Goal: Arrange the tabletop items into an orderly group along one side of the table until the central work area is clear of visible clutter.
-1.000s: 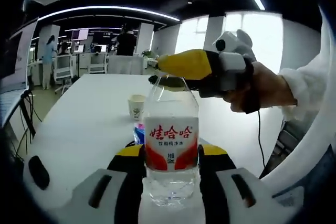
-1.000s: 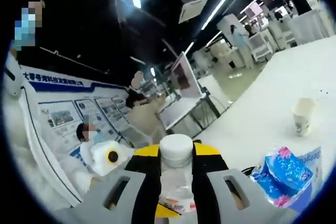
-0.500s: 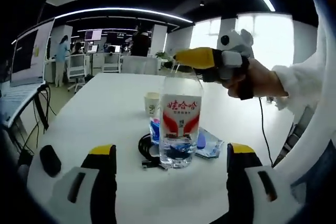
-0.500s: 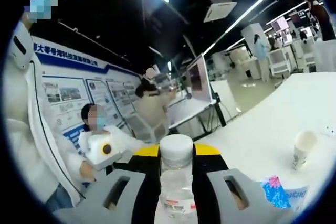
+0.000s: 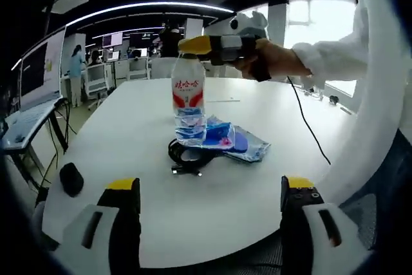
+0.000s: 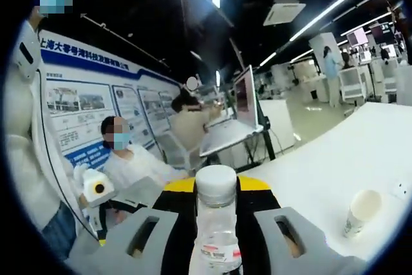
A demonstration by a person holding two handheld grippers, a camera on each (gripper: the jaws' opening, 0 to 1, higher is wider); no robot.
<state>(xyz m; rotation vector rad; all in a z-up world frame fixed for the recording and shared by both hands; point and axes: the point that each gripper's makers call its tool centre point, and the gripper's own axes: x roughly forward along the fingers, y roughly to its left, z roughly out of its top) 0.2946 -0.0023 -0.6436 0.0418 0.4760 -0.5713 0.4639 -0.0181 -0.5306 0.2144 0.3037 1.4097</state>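
Two jaws of my left gripper (image 5: 206, 214) stand spread and empty, nearest. Beyond, a black cable (image 5: 183, 157) and blue tissue pack (image 5: 225, 140) lie mid-table. My right gripper (image 6: 215, 223) clamps the water bottle (image 5: 188, 104) by its neck (red-lettered label, unreadable), presumably for relocation.

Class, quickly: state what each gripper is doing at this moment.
Left gripper: open, holding nothing.
Right gripper: shut on the clear plastic water bottle near its white cap.
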